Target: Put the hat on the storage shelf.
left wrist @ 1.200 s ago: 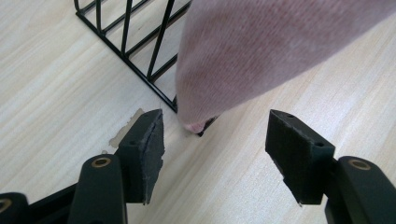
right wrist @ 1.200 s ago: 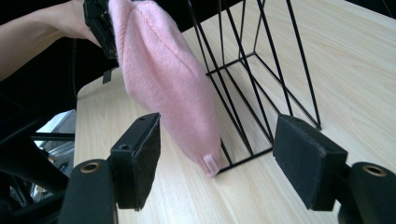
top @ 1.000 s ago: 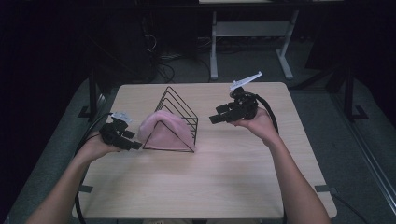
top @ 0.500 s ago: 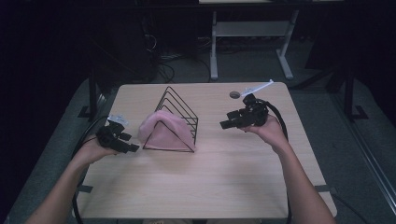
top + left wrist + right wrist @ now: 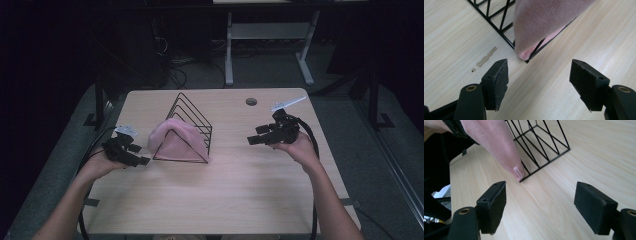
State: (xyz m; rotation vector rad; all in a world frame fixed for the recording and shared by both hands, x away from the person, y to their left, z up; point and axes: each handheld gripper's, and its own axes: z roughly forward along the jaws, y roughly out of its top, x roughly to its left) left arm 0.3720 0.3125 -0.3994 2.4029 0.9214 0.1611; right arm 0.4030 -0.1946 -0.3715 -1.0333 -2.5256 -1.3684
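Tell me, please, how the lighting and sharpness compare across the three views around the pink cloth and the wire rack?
High view: dim and soft, dark surroundings, the table moderately lit. Left gripper view: bright, the pink cloth slightly blurred up close, the wire rack crisp. Right gripper view: evenly lit wood grain, with a dark area at its left edge.

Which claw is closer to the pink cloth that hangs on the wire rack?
Left. The left claw sits just beside the pink cloth at the wire rack, open and not touching it. The right claw is open farther off, across bare table.
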